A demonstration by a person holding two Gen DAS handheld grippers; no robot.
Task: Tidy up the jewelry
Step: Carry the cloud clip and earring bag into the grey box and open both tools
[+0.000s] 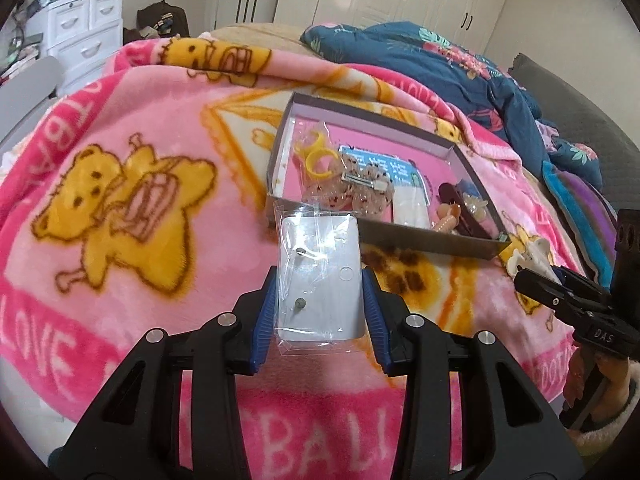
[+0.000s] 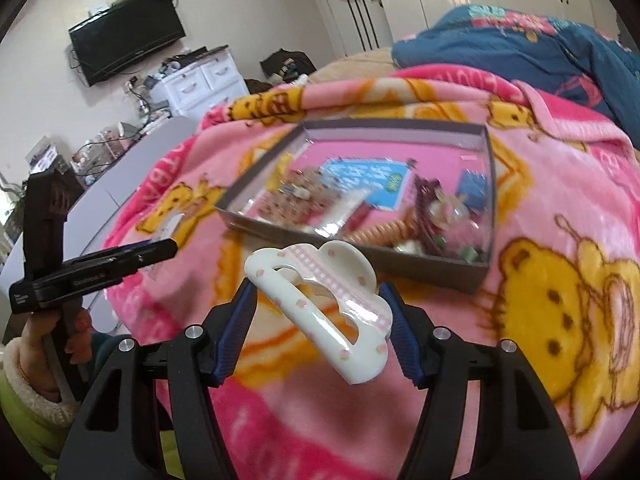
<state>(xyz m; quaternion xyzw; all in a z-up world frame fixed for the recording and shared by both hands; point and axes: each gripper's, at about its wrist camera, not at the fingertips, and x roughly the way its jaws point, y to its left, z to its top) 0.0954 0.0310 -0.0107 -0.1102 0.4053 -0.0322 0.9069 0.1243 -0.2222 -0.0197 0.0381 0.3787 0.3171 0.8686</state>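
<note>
Left tongs (image 1: 319, 304) clamp a bagged earring card (image 1: 318, 276); right tongs (image 2: 320, 328) clamp a white hair claw (image 2: 320, 312) (pink-dotted), both near the tray (image 1: 432, 242).

— What's between my left fingers?
— A clear packet (image 1: 318, 276) with a white card, upright, just before the open grey box (image 1: 424, 236).
— And my right?
— A white cloud-shaped hair claw (image 2: 320, 312), tilted.

Both wrist cams close, fwd along jaws; shared tray (image 1: 420, 240) (image 2: 400, 266).
</note>
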